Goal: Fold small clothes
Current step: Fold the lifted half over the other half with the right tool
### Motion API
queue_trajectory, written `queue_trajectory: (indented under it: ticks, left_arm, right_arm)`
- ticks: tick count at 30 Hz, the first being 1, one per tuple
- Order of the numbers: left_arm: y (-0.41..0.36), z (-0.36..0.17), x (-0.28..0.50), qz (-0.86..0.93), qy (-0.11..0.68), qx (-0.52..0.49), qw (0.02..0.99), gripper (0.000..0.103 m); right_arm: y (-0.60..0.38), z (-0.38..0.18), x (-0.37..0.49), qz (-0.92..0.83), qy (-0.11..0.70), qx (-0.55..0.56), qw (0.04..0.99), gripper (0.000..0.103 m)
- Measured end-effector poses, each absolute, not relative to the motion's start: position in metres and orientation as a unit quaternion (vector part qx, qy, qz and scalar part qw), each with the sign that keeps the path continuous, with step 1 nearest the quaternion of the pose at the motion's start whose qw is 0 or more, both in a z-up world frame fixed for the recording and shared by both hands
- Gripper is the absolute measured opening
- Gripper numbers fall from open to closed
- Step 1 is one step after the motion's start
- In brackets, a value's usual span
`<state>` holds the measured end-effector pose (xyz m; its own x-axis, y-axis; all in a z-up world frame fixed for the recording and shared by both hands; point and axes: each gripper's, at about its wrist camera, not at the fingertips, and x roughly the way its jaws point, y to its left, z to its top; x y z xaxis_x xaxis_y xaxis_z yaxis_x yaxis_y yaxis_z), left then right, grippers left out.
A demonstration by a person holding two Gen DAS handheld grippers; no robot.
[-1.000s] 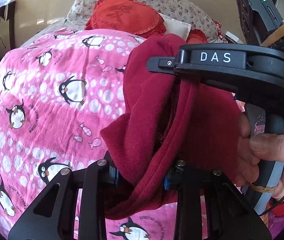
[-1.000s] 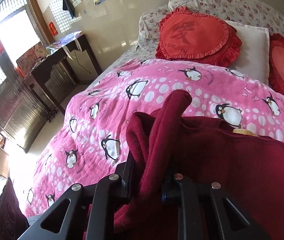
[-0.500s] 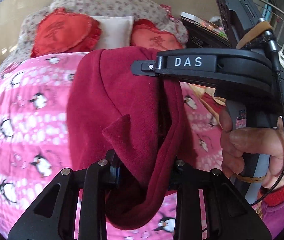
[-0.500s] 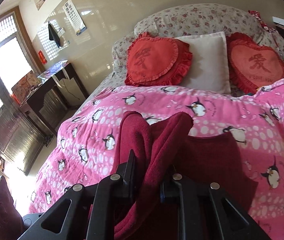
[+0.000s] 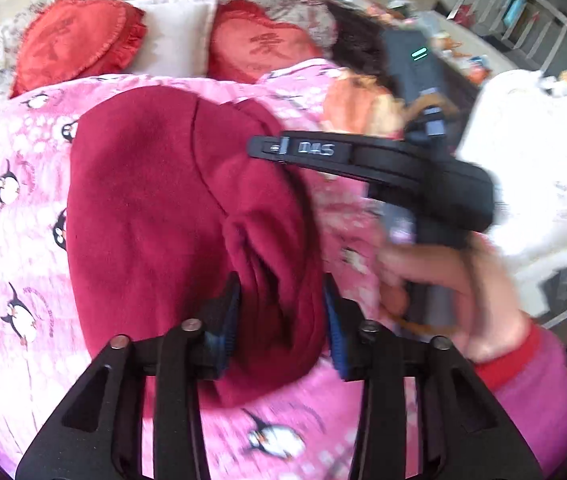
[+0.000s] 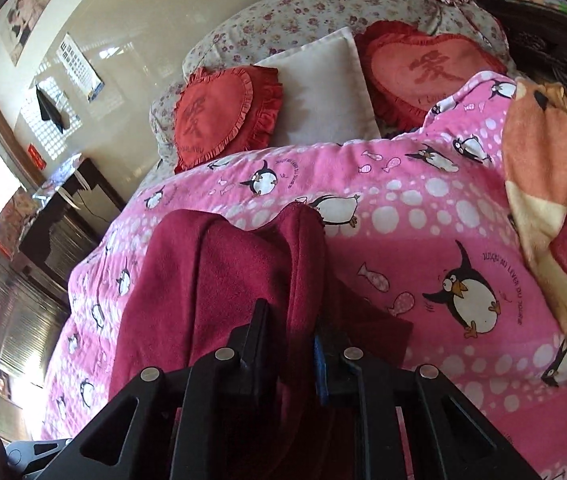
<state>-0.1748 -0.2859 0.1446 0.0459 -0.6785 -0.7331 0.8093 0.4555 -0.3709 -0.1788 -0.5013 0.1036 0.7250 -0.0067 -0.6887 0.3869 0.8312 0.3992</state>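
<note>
A dark red fleece garment [image 5: 155, 208] lies folded over on the pink penguin blanket [image 5: 11, 240]. My left gripper [image 5: 281, 320] has its jaws parted wider than before, with a bunched fold of the garment between them. My right gripper [image 6: 289, 340] is shut on another fold of the same garment [image 6: 187, 280], which drapes left and down from it. The right gripper's black body, marked DAS [image 5: 363, 160], shows in the left wrist view just right of the garment, held by a hand.
Two red heart cushions [image 6: 223, 112] and a white pillow [image 6: 323, 92] lie at the head of the bed. An orange and cream blanket [image 6: 543, 168] lies at the right. A dark desk [image 6: 63, 208] stands left of the bed. White furniture [image 5: 531, 184] stands at the right.
Both grippers have lowered the garment onto the blanket, where it now lies spread and folded. The left jaws have opened wider around the fold. The right gripper has moved right, away from the garment's middle.
</note>
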Motion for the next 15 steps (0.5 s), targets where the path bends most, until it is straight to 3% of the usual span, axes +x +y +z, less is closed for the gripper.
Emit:
queue_trajectory:
  ticks: [2, 6, 11, 15]
  left_arm:
    - [-0.265, 0.156, -0.179, -0.535, 0.439, 0.067, 0.718, 0.047]
    - [-0.241, 0.159, -0.175, -0.51, 0.406, 0.098, 0.752, 0.048]
    - [-0.248, 0.139, -0.155, -0.493, 0.447, 0.062, 0.744, 0.048]
    - [-0.277, 0.119, -0.165, -0.512, 0.456, 0.076, 0.724, 0.048]
  right_arm:
    - [-0.5, 0.107, -0.179, -0.114, 0.354, 0.265, 0.89, 0.017]
    - [-0.493, 0.131, -0.187, -0.159, 0.337, 0.224, 0.901, 0.017]
    - [-0.493, 0.149, -0.183, -0.104, 0.314, 0.253, 0.909, 0.017]
    - [-0.481, 0.131, -0.158, -0.051, 0.354, 0.252, 0.899, 0.017]
